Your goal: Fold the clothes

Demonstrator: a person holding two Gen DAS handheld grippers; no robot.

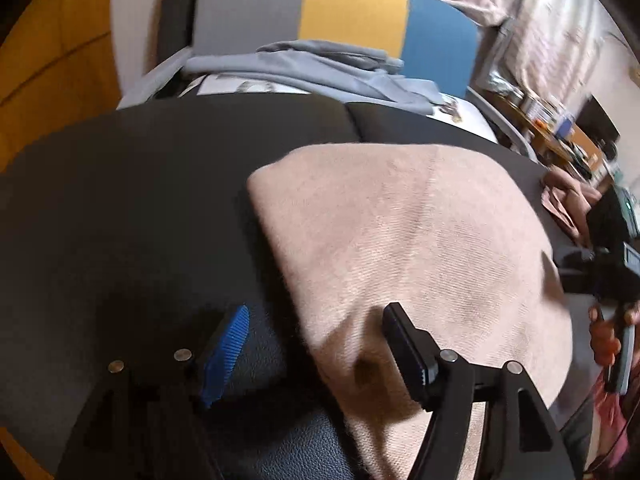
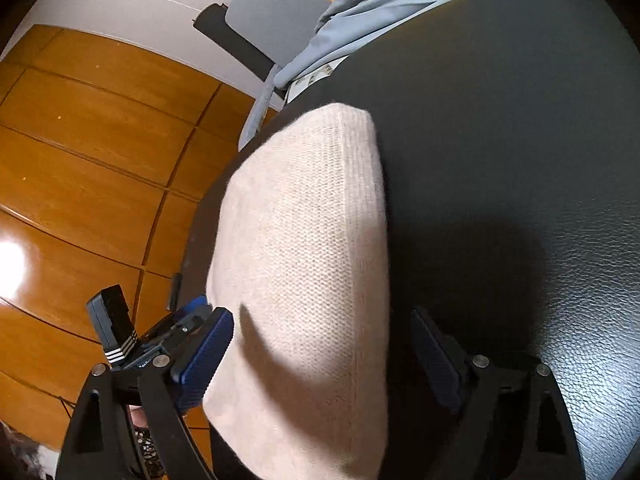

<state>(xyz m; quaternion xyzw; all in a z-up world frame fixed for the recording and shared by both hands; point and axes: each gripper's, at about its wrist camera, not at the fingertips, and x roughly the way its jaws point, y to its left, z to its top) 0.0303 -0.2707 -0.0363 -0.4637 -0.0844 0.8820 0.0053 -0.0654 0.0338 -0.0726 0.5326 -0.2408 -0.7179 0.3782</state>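
beige knit garment point(image 2: 304, 264) on black table point(image 2: 520, 120); no legible writing.

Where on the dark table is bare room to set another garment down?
Bare table lies right of the beige knit in the right wrist view, reaching toward the grey garment. The knit's floor-side edge is crowded.

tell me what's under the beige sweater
The folded beige sweater lies flat on the black table, which shows all around it. Whatever lies directly beneath the knit is covered, so nothing else can be confirmed there.
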